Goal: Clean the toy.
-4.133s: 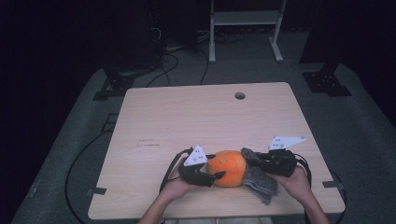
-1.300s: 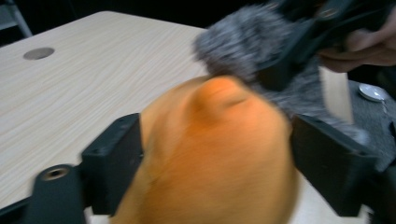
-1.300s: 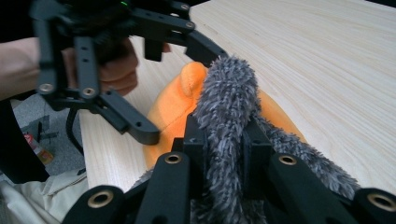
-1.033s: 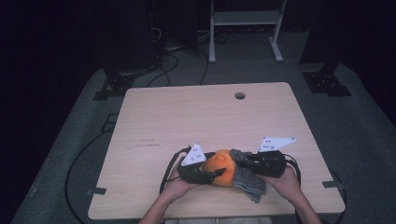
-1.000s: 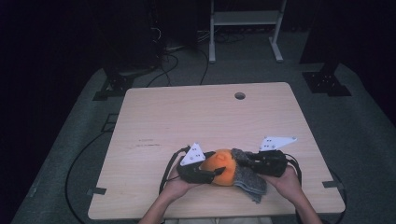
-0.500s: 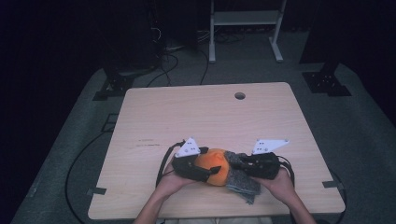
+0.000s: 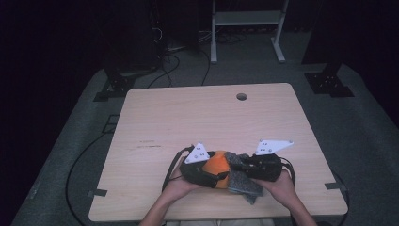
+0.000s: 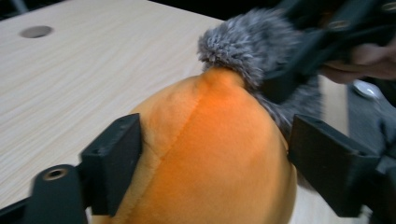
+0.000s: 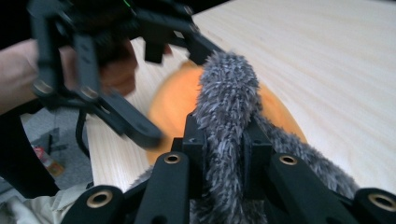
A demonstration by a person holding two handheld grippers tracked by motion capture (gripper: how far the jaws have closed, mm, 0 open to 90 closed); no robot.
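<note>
An orange plush ball (image 7: 216, 165) sits near the table's front edge, with a grey furry cover (image 7: 245, 183) draped over its right side. My left gripper (image 7: 215, 177) comes in from the left. In the left gripper view its jaws straddle the ball (image 8: 205, 154): they have just been opening and now stand wide, not squeezing it. My right gripper (image 7: 236, 167) comes in from the right and is shut on a fold of the grey fur (image 9: 229, 84). The right gripper view shows the left gripper (image 9: 168, 88) beyond the orange ball (image 9: 175, 105).
The pale wooden table (image 7: 188, 117) has a small round hole (image 7: 242, 96) near its far edge. Black cables trail off the front left of the table. A white metal stand (image 7: 244, 28) stands on the dark floor behind.
The grey fur now lies further over the ball's right side than four seconds ago. Both hands have stayed almost in place over the last second.
</note>
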